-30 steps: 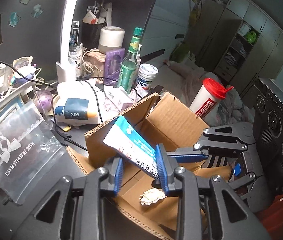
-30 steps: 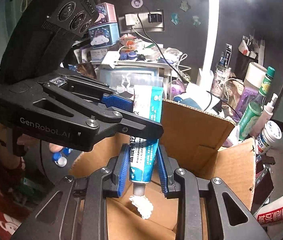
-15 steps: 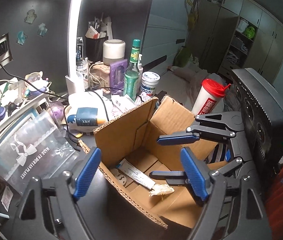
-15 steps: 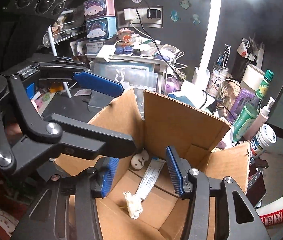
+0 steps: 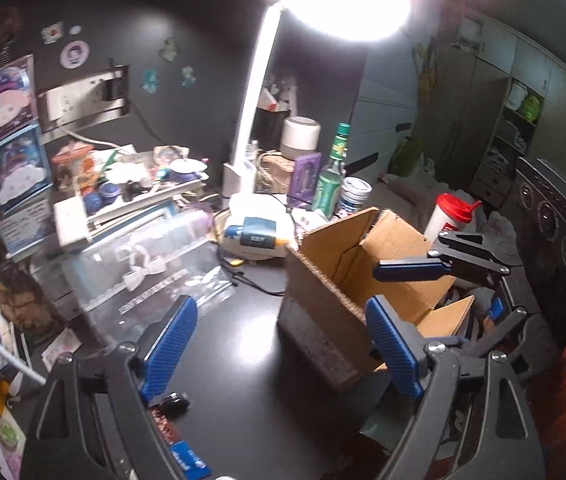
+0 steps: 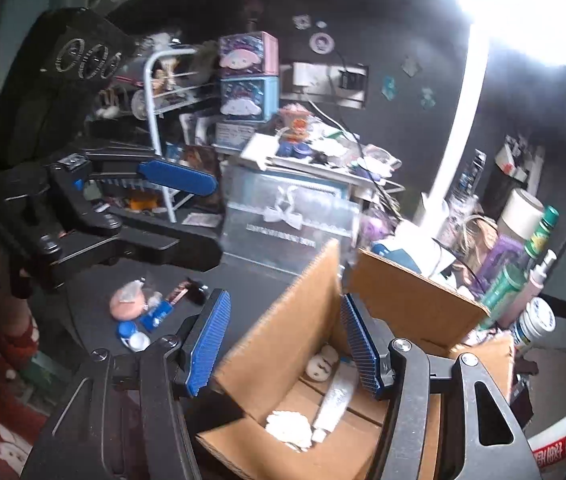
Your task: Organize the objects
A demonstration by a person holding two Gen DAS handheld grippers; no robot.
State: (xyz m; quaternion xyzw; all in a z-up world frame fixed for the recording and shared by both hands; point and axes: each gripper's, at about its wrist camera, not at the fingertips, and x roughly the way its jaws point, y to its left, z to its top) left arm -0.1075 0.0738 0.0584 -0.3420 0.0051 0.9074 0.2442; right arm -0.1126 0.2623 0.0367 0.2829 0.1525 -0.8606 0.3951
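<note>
A: Box? 
B: Brown cardboard box [image 6: 283,344], flaps up, open, right of desk centre.
A: Contents?
B: White tube [image 6: 333,404] flat on floor, crumpled white wad [image 6: 287,428] near cap, round white face-thing [image 6: 321,364] far end.

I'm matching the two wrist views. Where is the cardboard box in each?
Left wrist: cardboard box right of centre, its inside hidden.
Right wrist: cardboard box at lower centre, open, a tube lying inside.
Shared landmark: the green bottle behind it.
</note>
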